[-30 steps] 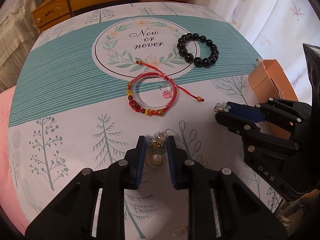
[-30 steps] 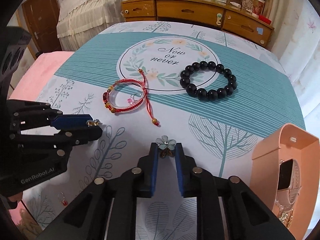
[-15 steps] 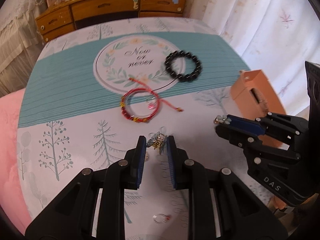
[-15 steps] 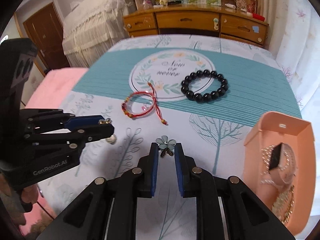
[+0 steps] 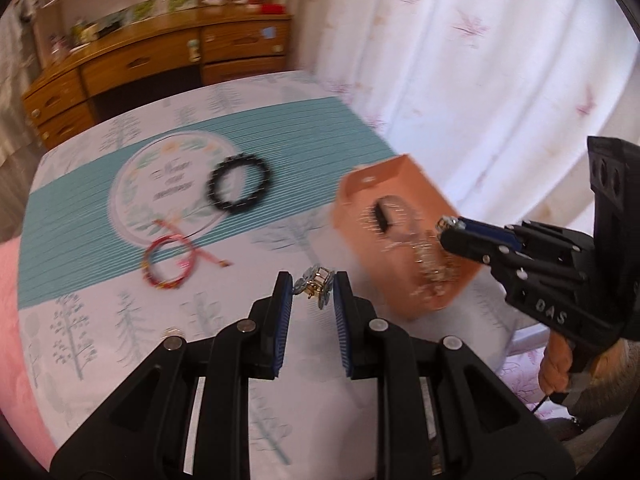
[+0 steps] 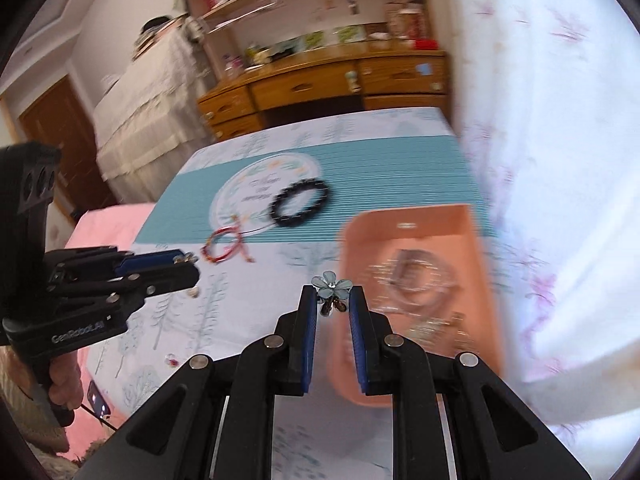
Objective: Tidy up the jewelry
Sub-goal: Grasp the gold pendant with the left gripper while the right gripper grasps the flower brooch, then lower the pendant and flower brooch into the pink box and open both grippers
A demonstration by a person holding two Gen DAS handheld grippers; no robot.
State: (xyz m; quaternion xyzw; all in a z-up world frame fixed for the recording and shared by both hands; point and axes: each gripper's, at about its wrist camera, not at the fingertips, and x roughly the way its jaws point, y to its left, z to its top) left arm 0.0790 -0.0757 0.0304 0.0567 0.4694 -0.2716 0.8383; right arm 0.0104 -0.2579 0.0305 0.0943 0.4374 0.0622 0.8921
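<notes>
My left gripper (image 5: 314, 289) is shut on a small gold and blue flower earring (image 5: 314, 286), held above the tablecloth just left of the orange jewelry box (image 5: 400, 236). My right gripper (image 6: 333, 298) is shut on a matching blue flower earring (image 6: 331, 285), held at the box's (image 6: 416, 280) left edge. The box holds a watch and chains. A black bead bracelet (image 5: 239, 186) and a red string bracelet (image 5: 170, 264) lie on the cloth. The right gripper also shows in the left wrist view (image 5: 444, 226), over the box. The left gripper shows in the right wrist view (image 6: 186, 259).
A small gold piece (image 5: 172, 332) lies on the cloth near my left gripper. A small red-and-silver piece (image 6: 172, 359) lies near the table's front edge. A wooden dresser (image 5: 152, 60) stands behind the table and a white curtain (image 5: 480, 80) hangs on the right.
Both grippers have lifted and swung right toward the orange box, each with its earring. The box now sits close in both views; the bracelets have not moved.
</notes>
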